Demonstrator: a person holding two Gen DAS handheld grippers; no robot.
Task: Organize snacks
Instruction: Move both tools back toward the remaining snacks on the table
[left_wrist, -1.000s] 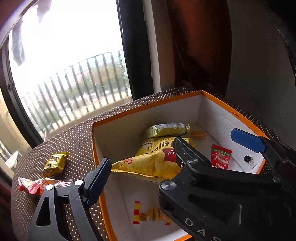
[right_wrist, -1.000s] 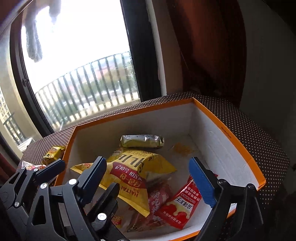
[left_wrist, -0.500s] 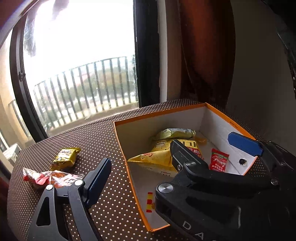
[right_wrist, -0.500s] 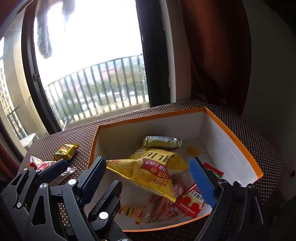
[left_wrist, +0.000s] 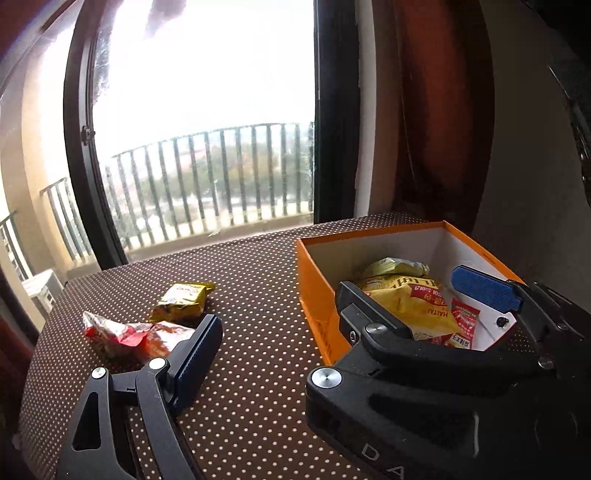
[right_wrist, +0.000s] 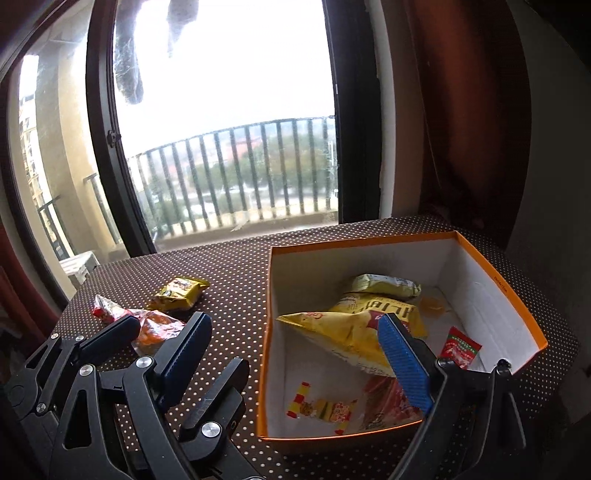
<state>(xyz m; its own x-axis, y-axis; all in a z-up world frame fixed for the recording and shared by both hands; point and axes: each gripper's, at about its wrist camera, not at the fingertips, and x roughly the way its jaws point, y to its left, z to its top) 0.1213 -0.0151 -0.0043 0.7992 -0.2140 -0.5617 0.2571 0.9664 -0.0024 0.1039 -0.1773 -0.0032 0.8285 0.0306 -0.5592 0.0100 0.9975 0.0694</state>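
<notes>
- The orange box (right_wrist: 502, 291) sits on the right side of the dotted counter (right_wrist: 236, 280), open at the top, white inside.
- Inside it, a big yellow chip bag (right_wrist: 354, 325) lies across the middle, with a pale green packet (right_wrist: 384, 286) just beyond it against the far wall.
- A small red sachet (right_wrist: 461, 347) lies to the right of the chip bag near the right wall; a small yellow-and-red candy wrapper (right_wrist: 321, 408) lies on the box floor at the near left, and a reddish packet (right_wrist: 388, 402) sits beside it, partly under the chip bag.
- Outside the box, on the left part of the counter, a small yellow snack packet (left_wrist: 183, 301) lies well apart from the box wall.
- Just nearer and to the left of it lies a crumpled red-and-orange wrapper (left_wrist: 129, 334); the two look close to touching.
- My left claw (left_wrist: 341, 317) is spread wide and holds nothing; its left finger is above the counter near the red wrapper, its right blue pad is over the box's right side.
- My right claw (right_wrist: 295, 354) is also spread wide and empty, its left finger over the counter, its right blue pad over the chip bag in the box.
- In the left view, the right claw's black body fills the near right and hides the near part of the box.
- Beyond the counter stands a large window (right_wrist: 229, 110) with a balcony railing (right_wrist: 236, 173) outside, and a brown curtain (right_wrist: 461, 110) hangs at the right.
</notes>
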